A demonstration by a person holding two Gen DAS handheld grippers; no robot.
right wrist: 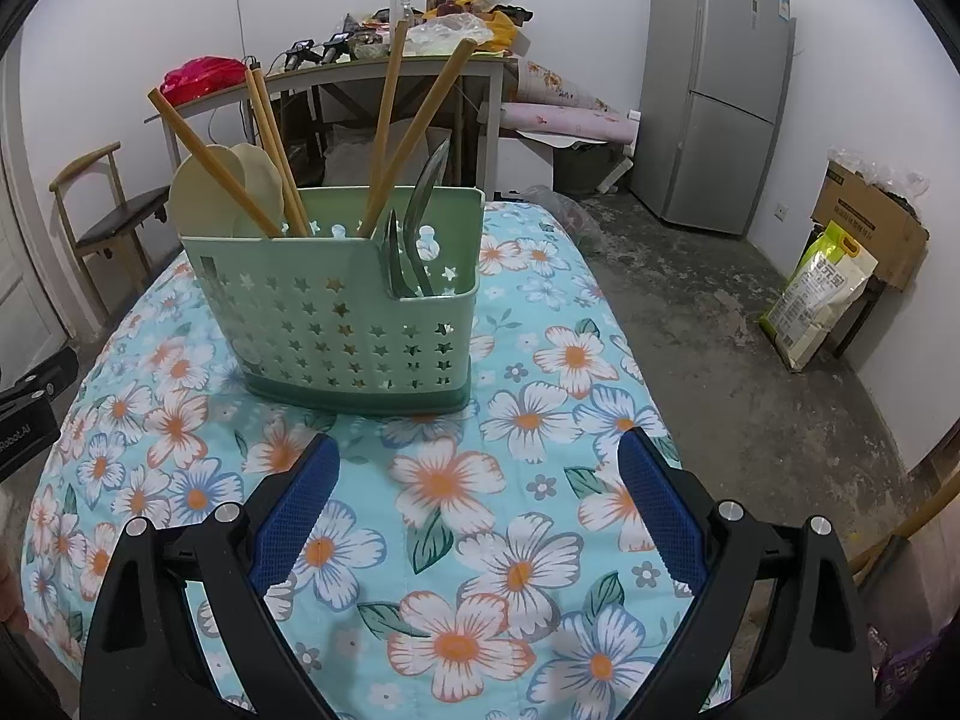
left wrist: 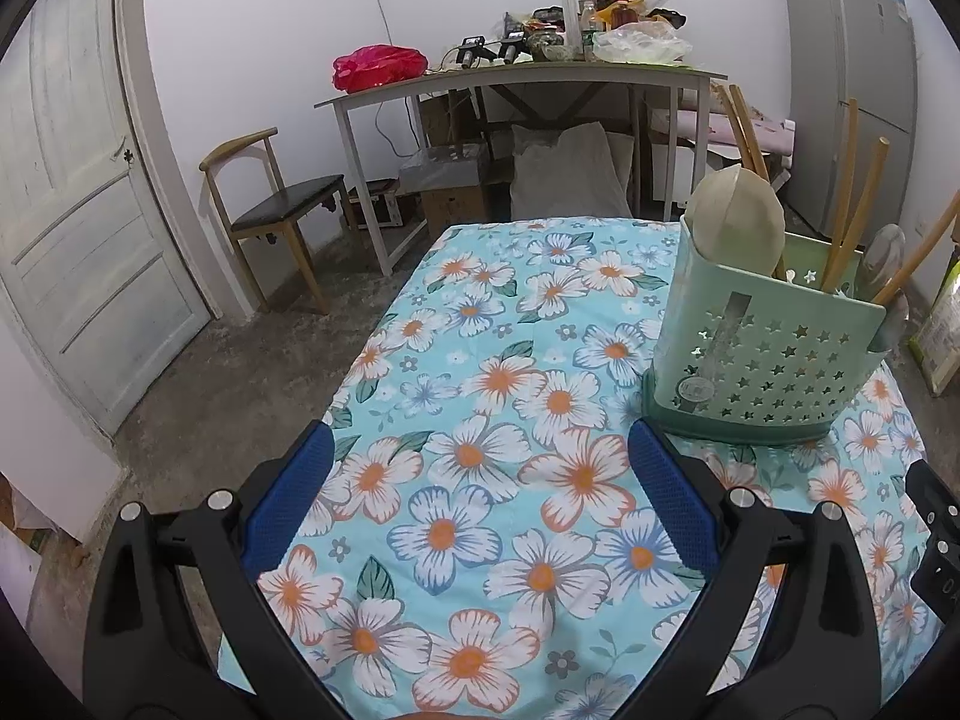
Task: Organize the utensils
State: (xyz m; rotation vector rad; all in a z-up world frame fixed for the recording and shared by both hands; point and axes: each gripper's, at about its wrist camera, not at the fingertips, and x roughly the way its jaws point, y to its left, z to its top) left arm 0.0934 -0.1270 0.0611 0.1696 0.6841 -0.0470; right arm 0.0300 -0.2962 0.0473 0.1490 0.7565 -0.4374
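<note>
A pale green utensil caddy (right wrist: 354, 324) with star-shaped holes stands upright on the flowered tablecloth (right wrist: 480, 540). It holds cream spatulas (right wrist: 207, 189), several wooden sticks (right wrist: 384, 120) and dark metal cutlery (right wrist: 414, 222) in a lower side pocket. In the left wrist view the same caddy (left wrist: 762, 360) is at the right, with a cream spoon head (left wrist: 735, 222) sticking up. My left gripper (left wrist: 480, 468) hovers open over bare cloth, left of the caddy. My right gripper (right wrist: 477, 468) is open too, just in front of the caddy, with nothing between its fingers.
The table's left edge drops to a concrete floor (left wrist: 240, 372) with a wooden chair (left wrist: 282, 210) and a white door (left wrist: 78, 210). A cluttered desk (left wrist: 522, 78) stands behind. A grey fridge (right wrist: 714, 90), a rice bag (right wrist: 816, 294) and a cardboard box (right wrist: 870, 210) are at the right.
</note>
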